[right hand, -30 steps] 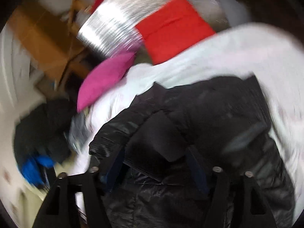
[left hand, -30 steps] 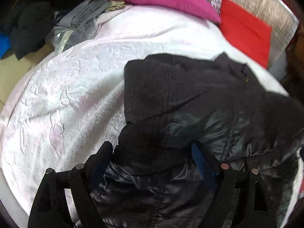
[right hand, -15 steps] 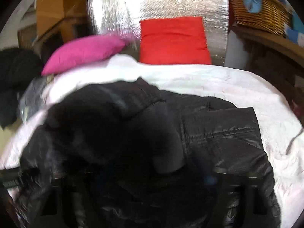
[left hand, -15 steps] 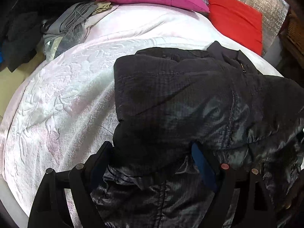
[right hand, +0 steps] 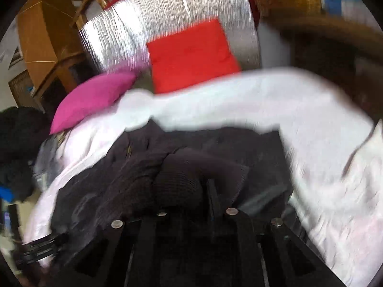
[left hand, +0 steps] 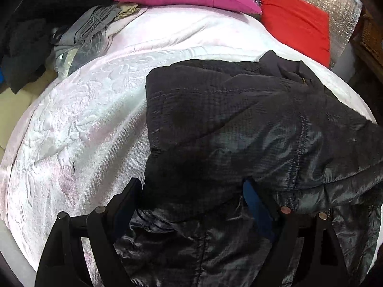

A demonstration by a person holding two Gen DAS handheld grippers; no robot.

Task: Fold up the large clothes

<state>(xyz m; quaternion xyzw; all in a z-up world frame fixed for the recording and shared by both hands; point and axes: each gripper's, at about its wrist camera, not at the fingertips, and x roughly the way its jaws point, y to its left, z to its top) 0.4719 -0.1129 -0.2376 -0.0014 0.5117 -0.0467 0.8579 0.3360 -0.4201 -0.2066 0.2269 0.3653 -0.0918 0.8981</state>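
Both claws tilt down over the black jacket (left hand: 239, 119): left claw (left hand: 194, 191) spread wide, right claw (right hand: 205, 191) just clamped on its fabric.

The jacket (left hand: 239, 124) is made of quilted cloth, matt at the collar end and glossy elsewhere. It is laid on an embossed plush bedspread (left hand: 79, 129). Beyond the jacket, crinkled silver foil (left hand: 340, 12) is seen.

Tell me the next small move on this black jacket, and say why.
Probably lift the right tongs and carry their pinched fold of the black jacket across its body. They have just been closing and look shut on fabric, while the left tongs stand wide over the hem on the white bedspread.
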